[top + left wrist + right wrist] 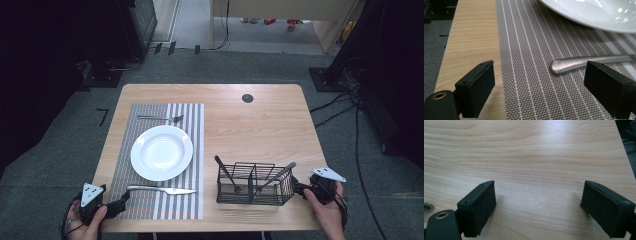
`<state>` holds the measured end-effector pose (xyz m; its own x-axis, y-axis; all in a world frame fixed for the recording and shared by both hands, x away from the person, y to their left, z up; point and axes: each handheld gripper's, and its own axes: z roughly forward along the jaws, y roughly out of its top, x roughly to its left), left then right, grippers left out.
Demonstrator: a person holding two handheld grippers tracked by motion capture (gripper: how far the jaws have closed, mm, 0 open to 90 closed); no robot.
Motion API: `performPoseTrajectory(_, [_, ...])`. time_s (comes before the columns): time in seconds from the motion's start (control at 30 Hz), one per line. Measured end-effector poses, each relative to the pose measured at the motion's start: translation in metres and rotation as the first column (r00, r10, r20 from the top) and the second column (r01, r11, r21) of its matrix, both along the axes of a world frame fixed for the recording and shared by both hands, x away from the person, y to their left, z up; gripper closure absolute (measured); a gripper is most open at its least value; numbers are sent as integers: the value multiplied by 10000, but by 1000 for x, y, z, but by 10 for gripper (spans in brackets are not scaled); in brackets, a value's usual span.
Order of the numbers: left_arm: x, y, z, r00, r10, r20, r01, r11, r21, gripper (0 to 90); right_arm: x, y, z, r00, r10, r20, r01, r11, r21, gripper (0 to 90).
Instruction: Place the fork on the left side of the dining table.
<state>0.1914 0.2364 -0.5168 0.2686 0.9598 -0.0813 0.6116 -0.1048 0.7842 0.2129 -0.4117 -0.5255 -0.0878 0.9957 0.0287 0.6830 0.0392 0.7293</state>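
A white plate [161, 152] sits on a striped placemat [150, 205]. A fork [161, 118] lies beyond the plate and a knife [161, 190] in front of it. My left gripper [122, 200] rests at the table's front left corner, open, its jaws pointing at the knife's handle end. In the left gripper view the handle tip [564, 66] lies just ahead of the open left gripper [539, 85], nearer the right jaw and not touched. My right gripper [299, 189] is open beside a black wire caddy [255, 185]. The right gripper [539, 205] hangs over bare wood.
The caddy holds two dark-handled utensils [226, 172] leaning in its compartments. A round cable hole [247, 98] sits near the table's far edge. The plate's rim [599, 20] lies beyond the knife. Wooden tabletop [536, 157] stretches ahead of the right gripper; the table's edge runs at the right.
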Motion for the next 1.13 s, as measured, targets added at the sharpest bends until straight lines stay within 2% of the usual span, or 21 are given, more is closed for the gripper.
performPoseTrajectory(0.1, [1,0,-5,9999,25,-161,-22,9998,202,102,0,0,0,10000,1,2,-1,10000,-3,124])
performPoseTrajectory(0.17, [1,-1,-8,10000,52,11,-53,9992,409,101,0,0,0,10000,2,2,-2,10000,-1,124])
performPoseTrajectory(0.3, [1,-4,-9,10000,28,86,-34,9975,712,101,0,0,0,10000,3,5,-3,10000,-7,124])
performPoseTrajectory(1.13, [-2,-3,-11,9996,15,269,-34,9975,703,100,0,0,0,10000,11,19,-10,10000,-22,124])
